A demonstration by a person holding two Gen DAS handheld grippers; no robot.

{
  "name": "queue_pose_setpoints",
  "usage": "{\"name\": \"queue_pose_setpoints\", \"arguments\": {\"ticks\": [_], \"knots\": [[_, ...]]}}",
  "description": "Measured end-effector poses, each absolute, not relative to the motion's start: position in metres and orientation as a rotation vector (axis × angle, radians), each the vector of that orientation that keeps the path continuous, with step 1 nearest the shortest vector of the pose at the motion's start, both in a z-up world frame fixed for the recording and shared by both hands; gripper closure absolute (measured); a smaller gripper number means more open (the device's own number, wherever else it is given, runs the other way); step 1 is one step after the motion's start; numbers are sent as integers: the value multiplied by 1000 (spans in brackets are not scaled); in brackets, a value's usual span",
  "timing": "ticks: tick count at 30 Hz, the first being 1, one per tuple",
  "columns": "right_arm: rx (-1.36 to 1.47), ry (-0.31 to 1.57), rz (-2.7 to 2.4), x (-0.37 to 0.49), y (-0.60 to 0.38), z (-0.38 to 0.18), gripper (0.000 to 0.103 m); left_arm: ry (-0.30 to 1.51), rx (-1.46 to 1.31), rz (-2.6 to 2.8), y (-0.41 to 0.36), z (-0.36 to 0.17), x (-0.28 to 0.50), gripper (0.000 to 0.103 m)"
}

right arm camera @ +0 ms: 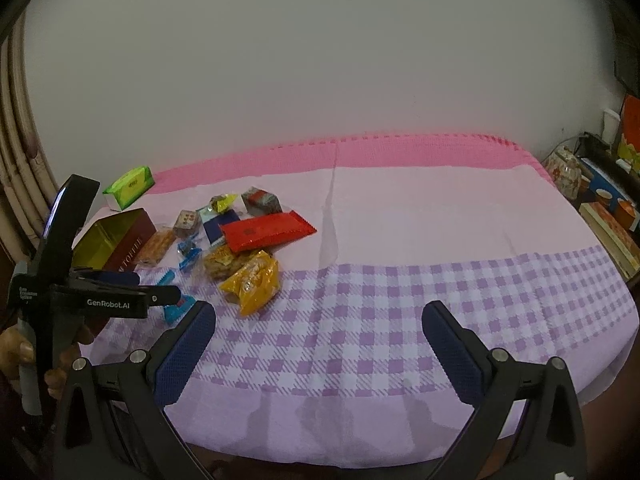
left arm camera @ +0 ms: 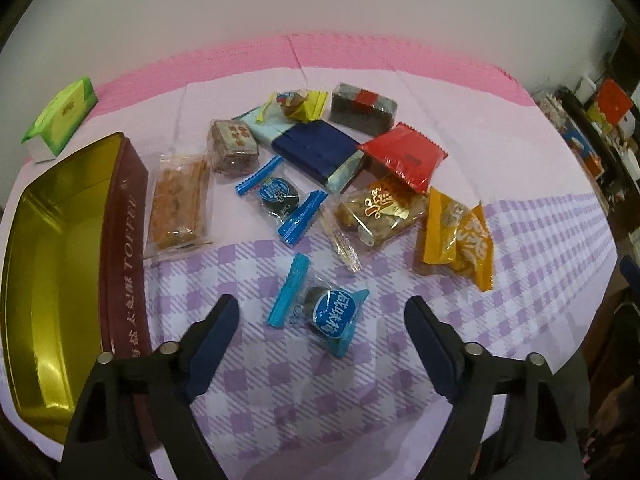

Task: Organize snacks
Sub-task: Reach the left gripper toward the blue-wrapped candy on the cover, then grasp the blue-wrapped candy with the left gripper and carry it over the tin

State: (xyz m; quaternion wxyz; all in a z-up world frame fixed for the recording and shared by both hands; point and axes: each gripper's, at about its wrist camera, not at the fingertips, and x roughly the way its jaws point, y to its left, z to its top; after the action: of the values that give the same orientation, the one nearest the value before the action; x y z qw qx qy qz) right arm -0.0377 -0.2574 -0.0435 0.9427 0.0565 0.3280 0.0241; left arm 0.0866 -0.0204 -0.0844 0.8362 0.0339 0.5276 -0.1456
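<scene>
your left claw (left arm camera: 322, 312) hangs over the worktop (left arm camera: 540, 248), and its two fingers stand apart with nothing pressed between them. the blue candy (left arm camera: 320, 312) lies flat on the checked cloth right between those fingers, but neither finger touches it. use the toffee tin (left arm camera: 60, 240) as your marker: it sits open, gold inside, off to the left of the blue candy. just beside the tin's red wall lies a clear pack of orange crackers (left arm camera: 178, 204). past that, further from the tin, the other snacks sit in a loose pile, with a red pack (left arm camera: 404, 156) on top and a yellow pack (left arm camera: 460, 236) at the far side. a green box (left arm camera: 60, 120) sits behind the tin. your right claw (right arm camera: 320, 324) is wide too, holding nothing, over bare cloth well away from the tin.
</scene>
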Motion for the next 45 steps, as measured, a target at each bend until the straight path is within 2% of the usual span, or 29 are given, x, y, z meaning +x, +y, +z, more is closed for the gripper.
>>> {"name": "queue_pose_setpoints", "arguments": {"ticks": [2,16,18,19,24,26,28,45], "knots": [[116,675,51,-37,-258,-45,0,1136,83,-314,-22,-89,90,32],[115,698,54,-33,-256,-52,0,1162,130,-316,-27,-103,97,37],[115,702,55,-33,-256,-53,0,1158,150,-312,-31,-104,97,41],[115,705,55,-32,-255,-54,0,1159,165,-309,-33,-105,98,48],[122,716,58,-32,-256,-58,0,1145,194,-299,-36,-108,96,52],[123,720,58,-32,-256,-59,0,1128,200,-294,-35,-107,93,65],[127,723,59,-32,-256,-61,0,1114,220,-276,-33,-106,90,68],[89,743,99,-32,-243,-68,0,1007,171,-234,-19,-40,59,69]]}}
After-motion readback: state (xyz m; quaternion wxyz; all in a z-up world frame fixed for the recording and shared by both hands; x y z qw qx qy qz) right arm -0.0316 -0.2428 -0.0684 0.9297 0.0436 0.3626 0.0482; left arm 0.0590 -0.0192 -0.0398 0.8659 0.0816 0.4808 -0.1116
